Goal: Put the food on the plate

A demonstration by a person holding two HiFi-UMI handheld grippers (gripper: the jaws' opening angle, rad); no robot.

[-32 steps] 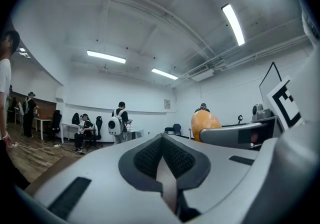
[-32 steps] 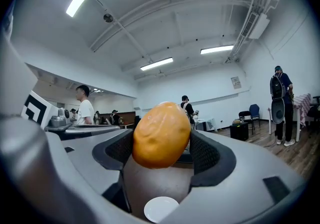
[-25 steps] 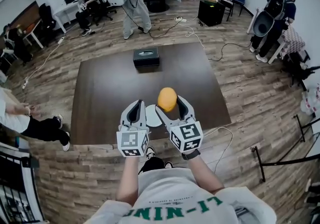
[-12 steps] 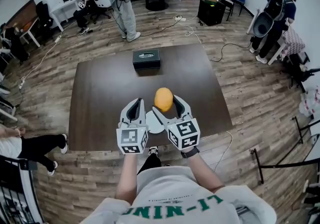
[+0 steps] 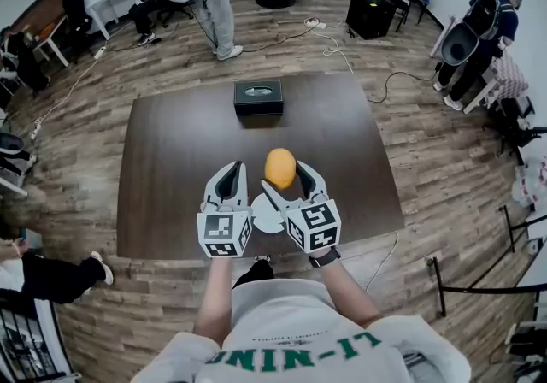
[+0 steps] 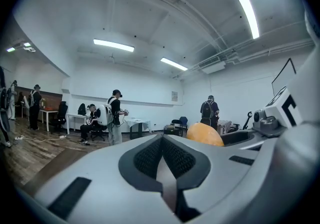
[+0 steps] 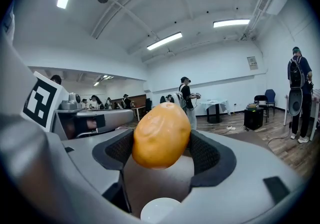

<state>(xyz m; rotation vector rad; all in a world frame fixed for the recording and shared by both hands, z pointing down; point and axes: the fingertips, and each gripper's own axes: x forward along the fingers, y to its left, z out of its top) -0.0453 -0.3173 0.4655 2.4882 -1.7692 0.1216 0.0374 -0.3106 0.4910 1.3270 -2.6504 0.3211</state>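
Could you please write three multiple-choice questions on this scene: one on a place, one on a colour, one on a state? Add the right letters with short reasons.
1. Where is the yellow-orange food? A) on the floor B) between the right gripper's jaws C) on a chair
2. What colour is the plate? A) blue B) black C) white
3. The left gripper is: A) shut and empty B) wide open C) shut on a cup
Answers: 1 B, both pads press its sides; 2 C, white shows below the food; 3 A, its pads meet with nothing between.
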